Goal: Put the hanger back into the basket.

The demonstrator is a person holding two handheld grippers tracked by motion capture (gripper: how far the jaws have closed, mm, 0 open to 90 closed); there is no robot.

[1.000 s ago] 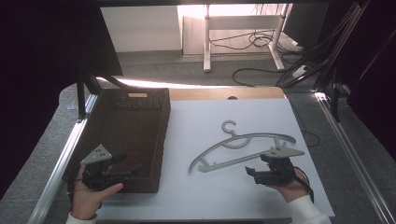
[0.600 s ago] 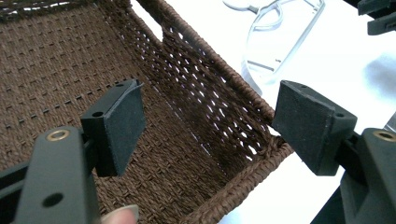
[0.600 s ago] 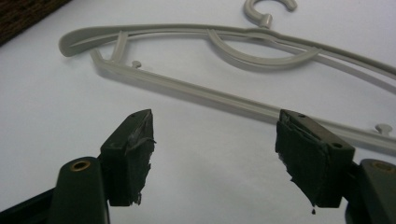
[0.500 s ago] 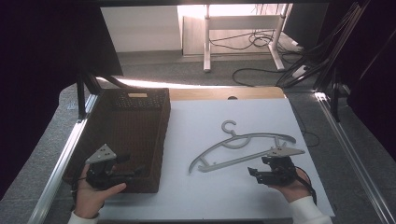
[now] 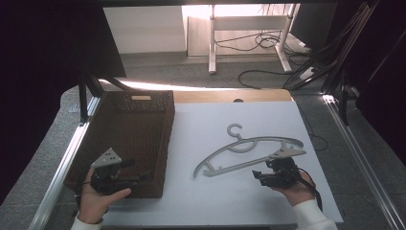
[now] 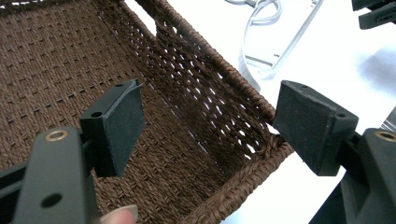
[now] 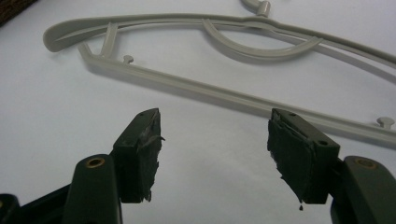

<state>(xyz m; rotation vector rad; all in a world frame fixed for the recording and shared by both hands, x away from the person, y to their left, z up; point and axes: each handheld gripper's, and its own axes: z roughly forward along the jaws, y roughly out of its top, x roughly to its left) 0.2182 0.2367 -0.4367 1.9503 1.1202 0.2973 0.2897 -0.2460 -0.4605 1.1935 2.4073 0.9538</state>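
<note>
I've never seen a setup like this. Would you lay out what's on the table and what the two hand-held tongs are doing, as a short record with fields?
Surface: white table top
Container: dark brown woven rectangular basket, at the table's left, nothing seen inside
Object: pale grey plastic clothes hanger, lying flat to the basket's right
Left tongs: open, over the basket's near right corner, gripping nothing
Right tongs: have just been closing a little, still open, nothing between them, aimed at the hanger's lower bar
Contact: neither tongs touches the hanger
</note>
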